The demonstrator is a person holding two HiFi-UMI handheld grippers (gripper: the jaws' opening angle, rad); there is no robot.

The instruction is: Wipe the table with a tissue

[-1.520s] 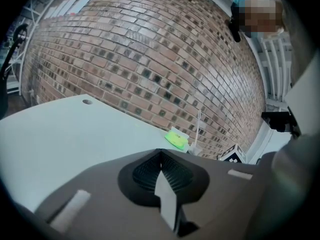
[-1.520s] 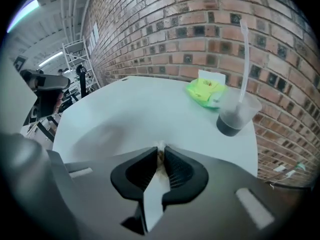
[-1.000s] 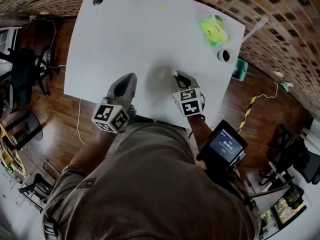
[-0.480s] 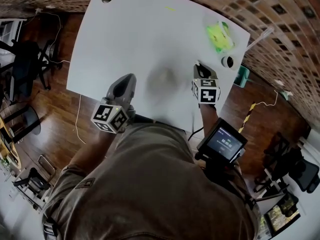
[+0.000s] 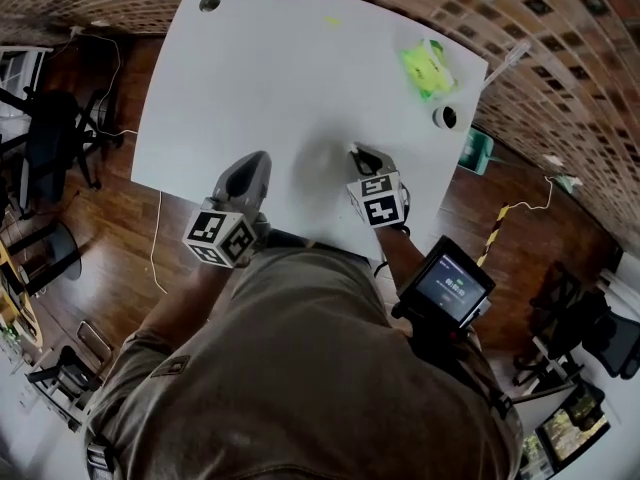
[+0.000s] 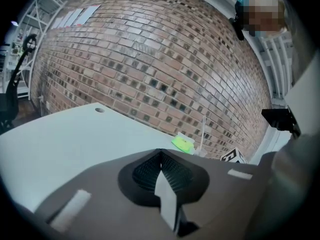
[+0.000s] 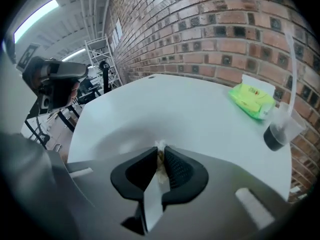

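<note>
- Table (image 5: 280, 78) in the head view: wide bare white surface ahead of both grippers. The left gripper (image 5: 255, 160) and right gripper (image 5: 356, 152) are by the near edge. A green packet (image 5: 428, 68) and a cup (image 5: 445, 117) sit along the right edge.
- Left gripper view: jaws pressed together with nothing between them, over the near edge.
- Right gripper view: jaws clamped on the tissue (image 7: 160, 149), which pokes out at the tips. The packet and cup are well apart, toward the far right corner.

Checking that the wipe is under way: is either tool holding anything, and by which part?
The right tool pinches a crumpled tissue by a bunched part; the left tool is shut on nothing.
</note>
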